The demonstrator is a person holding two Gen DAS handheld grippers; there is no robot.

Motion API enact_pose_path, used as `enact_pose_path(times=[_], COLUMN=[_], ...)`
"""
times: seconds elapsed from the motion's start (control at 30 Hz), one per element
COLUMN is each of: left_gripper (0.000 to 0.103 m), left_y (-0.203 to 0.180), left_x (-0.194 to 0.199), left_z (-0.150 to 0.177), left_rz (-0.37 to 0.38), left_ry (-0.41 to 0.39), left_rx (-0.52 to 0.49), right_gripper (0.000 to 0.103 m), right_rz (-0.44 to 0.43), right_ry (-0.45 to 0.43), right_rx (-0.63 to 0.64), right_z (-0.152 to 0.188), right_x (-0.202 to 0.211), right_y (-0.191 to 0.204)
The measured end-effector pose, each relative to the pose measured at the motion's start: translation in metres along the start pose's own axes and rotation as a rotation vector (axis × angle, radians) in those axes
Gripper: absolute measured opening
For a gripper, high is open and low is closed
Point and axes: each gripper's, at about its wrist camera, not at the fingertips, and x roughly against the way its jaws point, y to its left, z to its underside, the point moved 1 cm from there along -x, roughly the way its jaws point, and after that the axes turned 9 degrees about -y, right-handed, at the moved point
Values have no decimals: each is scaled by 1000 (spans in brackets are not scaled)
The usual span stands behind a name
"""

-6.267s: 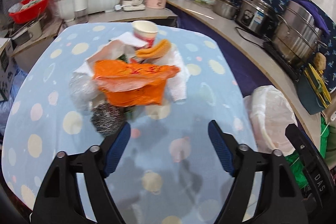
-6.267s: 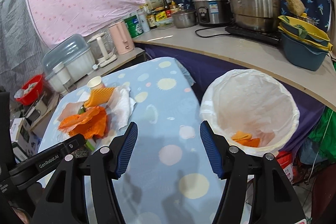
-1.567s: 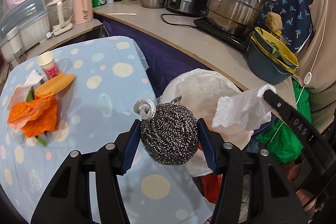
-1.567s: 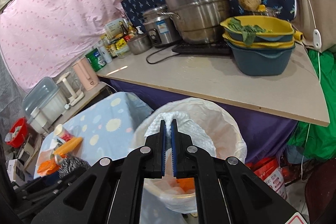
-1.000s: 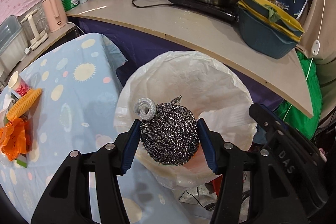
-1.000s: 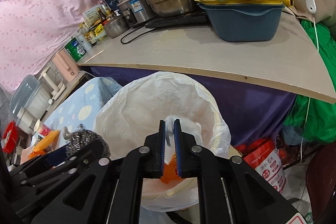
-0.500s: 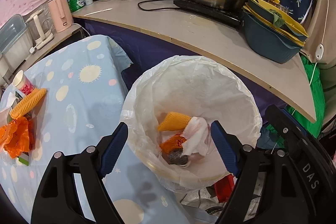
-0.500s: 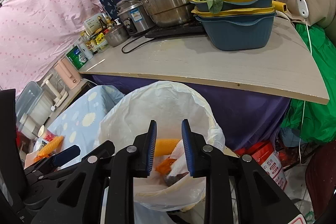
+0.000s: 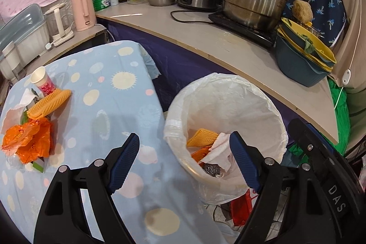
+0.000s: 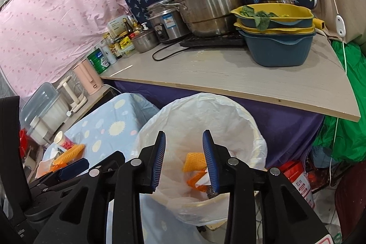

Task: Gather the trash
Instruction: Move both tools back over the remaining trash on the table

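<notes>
1. Left wrist view: the left gripper (image 9: 184, 160) fills the lower middle of the frame with its jaws wide apart and nothing between them; they have just been opening. Behind them, at lower right, the lined trash bin (image 9: 263, 102) holds a steel scourer (image 9: 211, 169), a crumpled paper towel (image 9: 219, 150) and a yellow foam sleeve (image 9: 202, 136)
2. Same view, left edge: trash not yet collected lies on the spotted tablecloth (image 9: 109, 111), namely an orange plastic bag (image 9: 28, 141), a second foam sleeve (image 9: 49, 103) and a paper cup (image 9: 43, 80), well apart from the bin
3. Right wrist view: the right gripper (image 10: 184, 158) sits at lower centre with its jaws partly apart and empty, having just been opening; the bin's white liner (image 10: 228, 120) shows through the gap, and the dropped items lie at the bottom. The other gripper's blue pad shows at lower left, near the pile
4. Risk, as a judgement: both grippers hang close over the bin's rim, so a careless swing toward the table could snag the loose liner and drag or tip the bin
5. Further risk: the orange bag is thin and slippery, so a shallow pinch could let it slide out short of the bin; reaching for the sleeve could knock the cup over, since the two touch
</notes>
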Motion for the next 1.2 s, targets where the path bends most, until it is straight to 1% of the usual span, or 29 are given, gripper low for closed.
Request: enact_pose_path(times=[0.1, 0.17, 0.37, 0.6, 0.77, 1.0, 1.2], left_gripper=[77, 77, 77, 78, 79, 79, 79], left_y=[13, 24, 58, 109, 156, 230, 283], left_x=[8, 13, 30, 44, 56, 71, 71], left_z=[0, 0, 7, 23, 35, 48, 57], left_rz=[-13, -20, -53, -104, -155, -222, -250], left_ry=[-11, -15, -26, -19, -23, -18, -1], left_rx=[18, 33, 88, 171, 257, 414, 535], right_gripper=[36, 40, 41, 42, 43, 43, 43], right_rz=[-18, -29, -64, -107, -129, -156, -175], right_ry=[-2, -3, 12, 46, 71, 115, 147], right_rx=[11, 21, 55, 96, 120, 153, 182], right_z=[2, 5, 15, 32, 45, 66, 80], right_x=[4, 6, 10, 9, 4, -7, -18], right_y=[14, 24, 53, 89, 112, 141, 165])
